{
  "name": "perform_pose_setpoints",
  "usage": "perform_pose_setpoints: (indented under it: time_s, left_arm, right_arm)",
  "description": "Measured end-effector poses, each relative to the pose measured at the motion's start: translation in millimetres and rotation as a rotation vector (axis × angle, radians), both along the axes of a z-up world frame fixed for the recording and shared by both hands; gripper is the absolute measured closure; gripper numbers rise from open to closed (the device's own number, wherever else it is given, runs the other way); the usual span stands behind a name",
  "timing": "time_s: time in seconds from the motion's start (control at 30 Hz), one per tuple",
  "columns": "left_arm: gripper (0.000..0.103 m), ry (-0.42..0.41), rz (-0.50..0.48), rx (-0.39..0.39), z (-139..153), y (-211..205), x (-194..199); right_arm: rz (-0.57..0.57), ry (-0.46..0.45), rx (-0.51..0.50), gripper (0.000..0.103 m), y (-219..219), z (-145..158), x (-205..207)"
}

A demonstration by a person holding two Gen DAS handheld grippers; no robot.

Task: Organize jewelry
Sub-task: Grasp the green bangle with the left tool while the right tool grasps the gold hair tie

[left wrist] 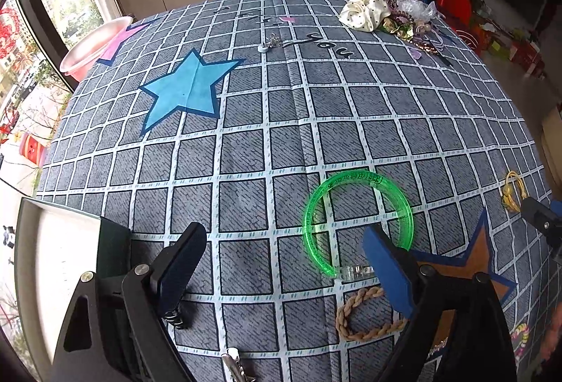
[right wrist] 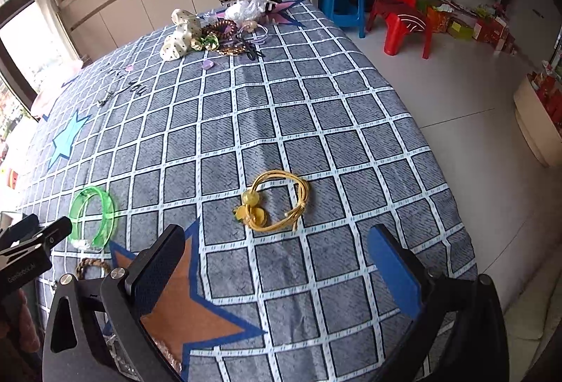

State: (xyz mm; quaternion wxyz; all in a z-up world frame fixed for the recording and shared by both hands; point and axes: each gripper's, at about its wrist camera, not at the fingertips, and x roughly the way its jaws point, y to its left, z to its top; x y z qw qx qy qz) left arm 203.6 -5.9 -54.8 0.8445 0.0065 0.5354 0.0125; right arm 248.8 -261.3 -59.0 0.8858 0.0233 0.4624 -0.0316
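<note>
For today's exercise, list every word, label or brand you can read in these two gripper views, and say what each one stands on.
"you": dark script on the checked tablecloth, printed at; the word before it is too warped to read.
Raised lettering on the green bangle: too small to read.
Pale brand text on the left gripper body, seen from the right wrist: too blurred to read.

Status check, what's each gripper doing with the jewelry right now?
Left gripper open, empty, by green bangle. Right gripper open, empty, short of yellow cord bracelet. Nothing between.
</note>
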Motion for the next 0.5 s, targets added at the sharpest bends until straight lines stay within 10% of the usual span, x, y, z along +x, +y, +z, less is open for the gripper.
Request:
perform_pose_setpoints:
  time_s: [0.33,0.5]
  left_arm:
    - [0.027,0.026,-0.039,-0.018,-12,-12,11]
    - [0.075,0.007,-0.086,-0.026,-7,-20,9]
  right_arm:
    - [0.008,0.045,-0.045,0.004,10,-28,36]
    - [0.044,0.010,-0.075,0.027,23,-25,31]
